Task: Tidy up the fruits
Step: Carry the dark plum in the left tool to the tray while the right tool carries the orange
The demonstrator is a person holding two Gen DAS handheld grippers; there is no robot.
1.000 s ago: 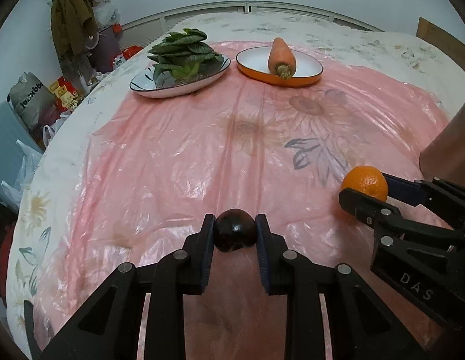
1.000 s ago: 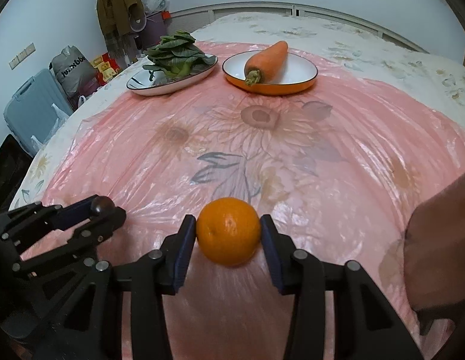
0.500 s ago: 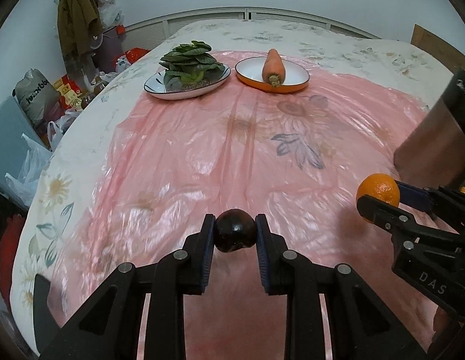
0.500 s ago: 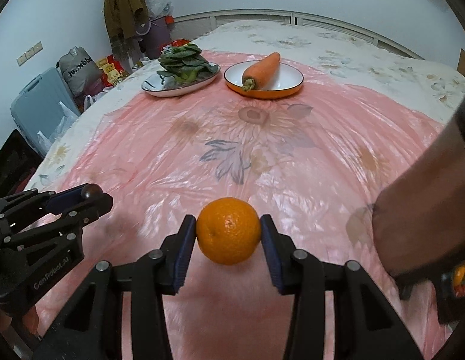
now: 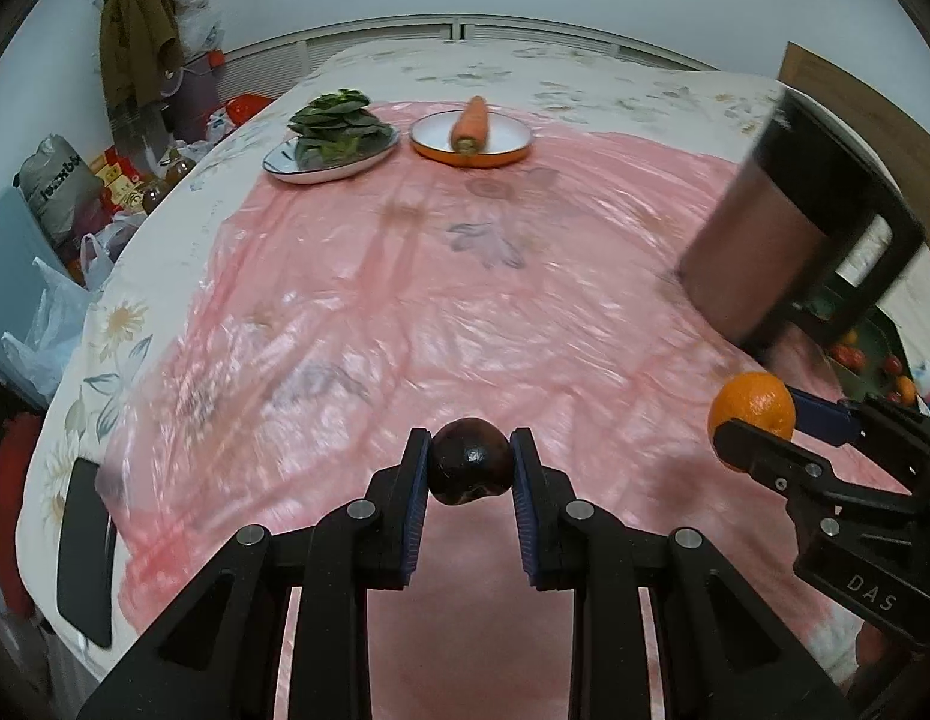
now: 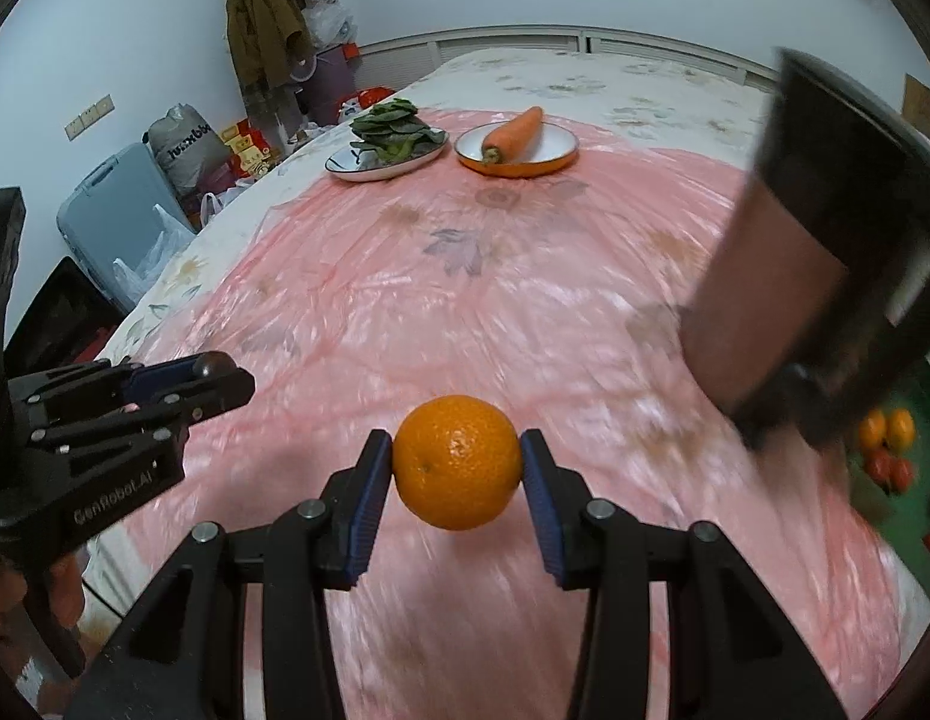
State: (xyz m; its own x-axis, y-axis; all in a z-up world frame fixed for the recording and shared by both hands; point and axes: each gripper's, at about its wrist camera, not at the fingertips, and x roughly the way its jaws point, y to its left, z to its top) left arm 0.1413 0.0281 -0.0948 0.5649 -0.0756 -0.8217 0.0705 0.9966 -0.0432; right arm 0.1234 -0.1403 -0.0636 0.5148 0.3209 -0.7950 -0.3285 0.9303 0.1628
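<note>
My left gripper [image 5: 471, 471] is shut on a dark purple round fruit [image 5: 470, 468], held above the pink plastic sheet [image 5: 435, 300] near the table's front. My right gripper [image 6: 457, 471] is shut on an orange [image 6: 457, 462], also lifted above the sheet. The orange [image 5: 752, 407] and the right gripper show at the right in the left wrist view. The left gripper [image 6: 213, 381] shows at the left in the right wrist view. A dark green tray [image 6: 912, 390] with several small orange and red fruits lies low at the right edge, partly hidden.
A plate of leafy greens [image 5: 333, 141] and an orange-rimmed plate [image 5: 471, 141] with a carrot [image 5: 471, 123] stand at the far side. A brown chair back [image 5: 783, 228] rises at the right. Bags and a blue case [image 6: 111, 204] crowd the floor at left.
Both grippers have pulled back and risen with their fruits still held. The plates look farther away. The chair and the fruit tray have come into view at the right.
</note>
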